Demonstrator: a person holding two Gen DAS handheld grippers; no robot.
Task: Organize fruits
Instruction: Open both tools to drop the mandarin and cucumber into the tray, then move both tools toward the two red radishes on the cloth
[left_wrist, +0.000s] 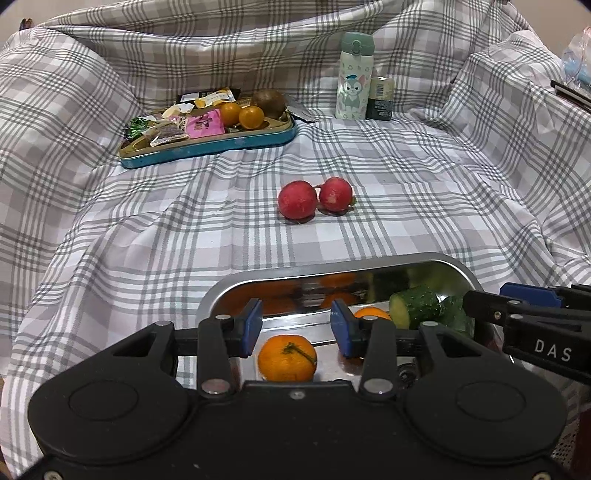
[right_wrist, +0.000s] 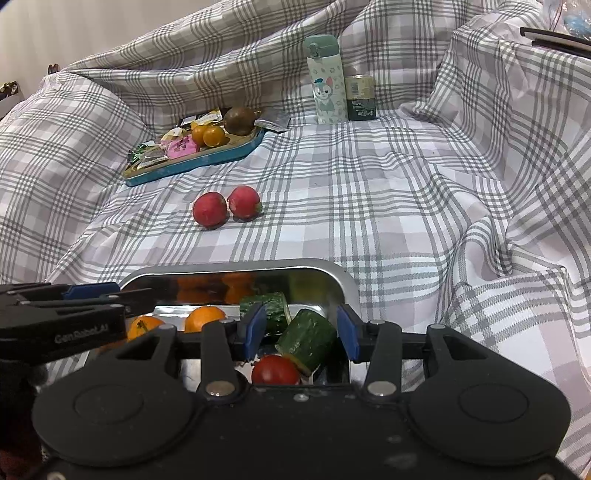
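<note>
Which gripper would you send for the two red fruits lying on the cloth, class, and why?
Probably the left gripper: open, empty, and the red fruits lie almost straight ahead of it. From the right gripper, also open, they sit off to its left, beyond the steel tray.

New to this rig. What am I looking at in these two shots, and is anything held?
No robot: a person holds two hand grippers, each with a fisheye camera looking along its fingers. One picture is from the left gripper, the other from the right gripper. Both hover open over a steel tray on a plaid cloth; neither holds anything. The tray has oranges, cucumber pieces and a tomato. Farther off lie two red radishes, a blue tray of snacks and fruit, a bottle and a can.
</note>
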